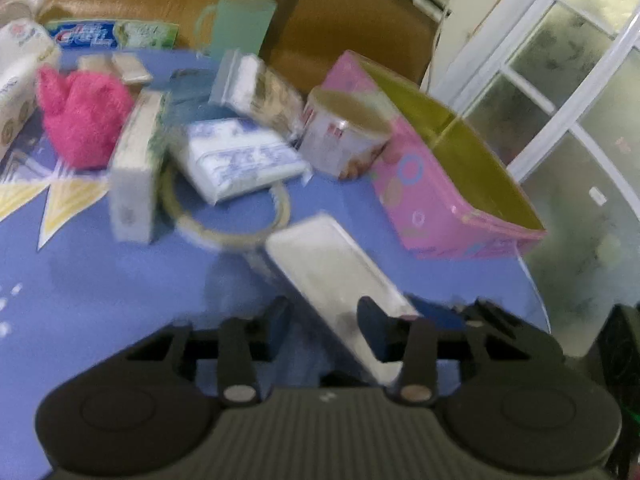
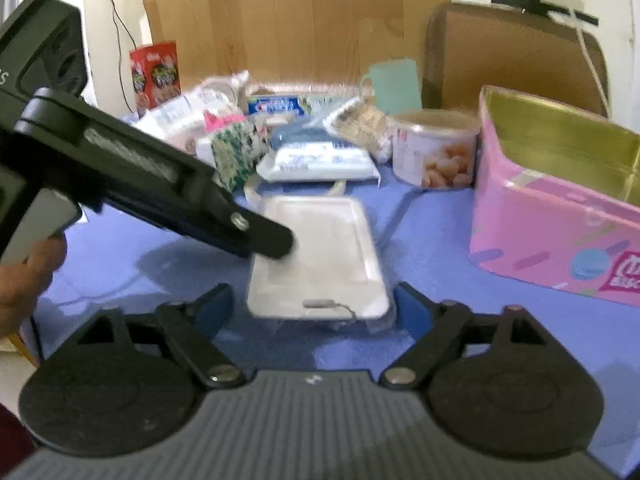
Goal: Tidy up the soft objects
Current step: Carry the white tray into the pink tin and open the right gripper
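A flat white packet [image 1: 332, 276] is between the fingers of both grippers above the blue table. My left gripper [image 1: 324, 320] is shut on one side of it. My right gripper [image 2: 314, 306] straddles the packet's near end [image 2: 320, 264], with its jaws wide and touching the sides. The left gripper's finger [image 2: 264, 236] shows in the right wrist view, resting on the packet. A pink tin with a gold inside [image 1: 452, 160] stands open to the right, also in the right wrist view [image 2: 560, 208]. A pink fluffy item [image 1: 80, 116] and a white-blue tissue pack [image 1: 240, 156] lie behind.
A round snack tub [image 1: 344, 132] stands beside the pink tin. A tape ring [image 1: 224, 216], small boxes [image 1: 136, 168], a green cup [image 1: 236, 24] and a red cereal box [image 2: 156, 76] crowd the back. The table edge [image 1: 536, 292] curves on the right.
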